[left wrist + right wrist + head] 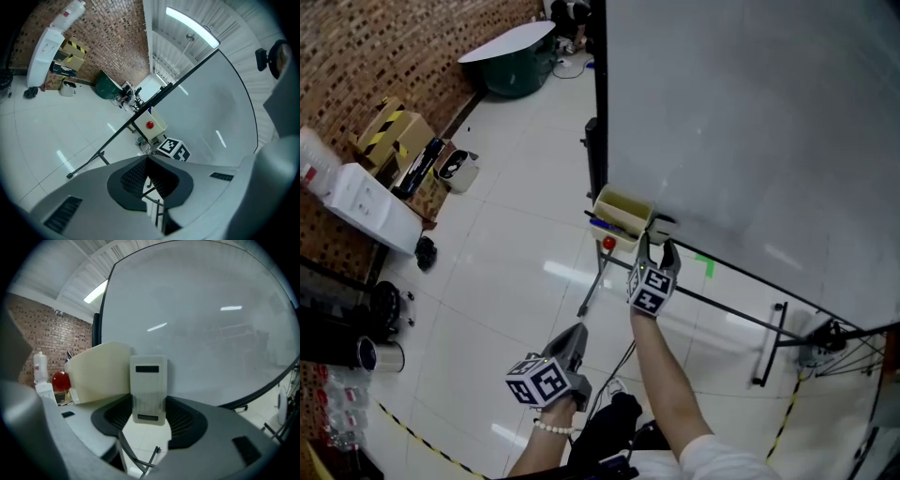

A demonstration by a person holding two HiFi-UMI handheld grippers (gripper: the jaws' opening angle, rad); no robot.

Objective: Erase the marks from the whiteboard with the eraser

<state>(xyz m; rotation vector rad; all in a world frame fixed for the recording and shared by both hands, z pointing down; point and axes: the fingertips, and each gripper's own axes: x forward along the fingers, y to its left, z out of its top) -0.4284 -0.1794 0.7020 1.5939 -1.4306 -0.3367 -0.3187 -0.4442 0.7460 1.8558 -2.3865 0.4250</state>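
The large whiteboard (750, 122) stands on a black frame at the right; its surface (197, 324) shows only light reflections, and I see no clear marks. A white rectangular eraser (149, 390) stands upright between my right gripper's jaws, flat against the board near its lower left corner. My right gripper (658, 249) is shut on it, beside a cream box (623, 212) hung on the board's edge. My left gripper (579, 330) hangs lower and to the left over the floor, shut with nothing in it (147, 161).
The cream box (101, 371) carries a red knob (61, 380) and holds pens. The board's stand legs (764, 352) spread over the white tiled floor. By the brick wall stand cardboard boxes (394, 131), a white unit (366, 202) and a green tub (516, 66).
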